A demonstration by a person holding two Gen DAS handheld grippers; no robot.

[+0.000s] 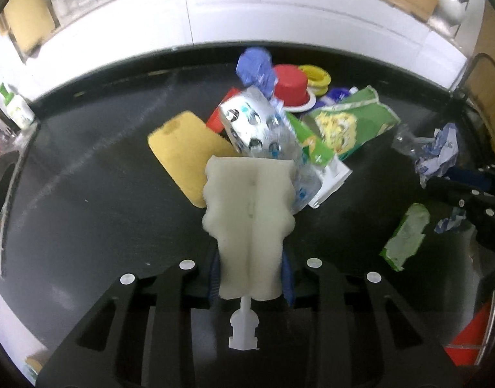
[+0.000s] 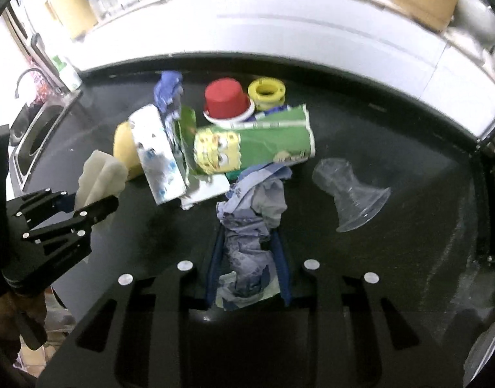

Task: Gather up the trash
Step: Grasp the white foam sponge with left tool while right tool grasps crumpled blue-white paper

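Observation:
On the black countertop (image 1: 102,194) lies a heap of trash: a yellow sponge (image 1: 182,148), a silver blister pack (image 1: 257,126), a green snack bag (image 1: 347,126), an upturned red cup (image 1: 291,85) and a yellow ring (image 1: 317,79). My left gripper (image 1: 250,226) is shut on a white foam piece (image 1: 247,194), which hides its blue fingertips. In the right wrist view my right gripper (image 2: 247,236) is shut on a crumpled blue-grey paper (image 2: 253,200), just in front of the green snack bag (image 2: 247,145). The left gripper (image 2: 95,181) with its foam shows at the left there.
A clear plastic cup (image 2: 350,190) lies on its side to the right of the heap. A sink (image 1: 5,187) is set into the counter at the far left, with a small bottle (image 1: 17,110) beside it. A white tiled wall (image 1: 279,9) runs behind the counter.

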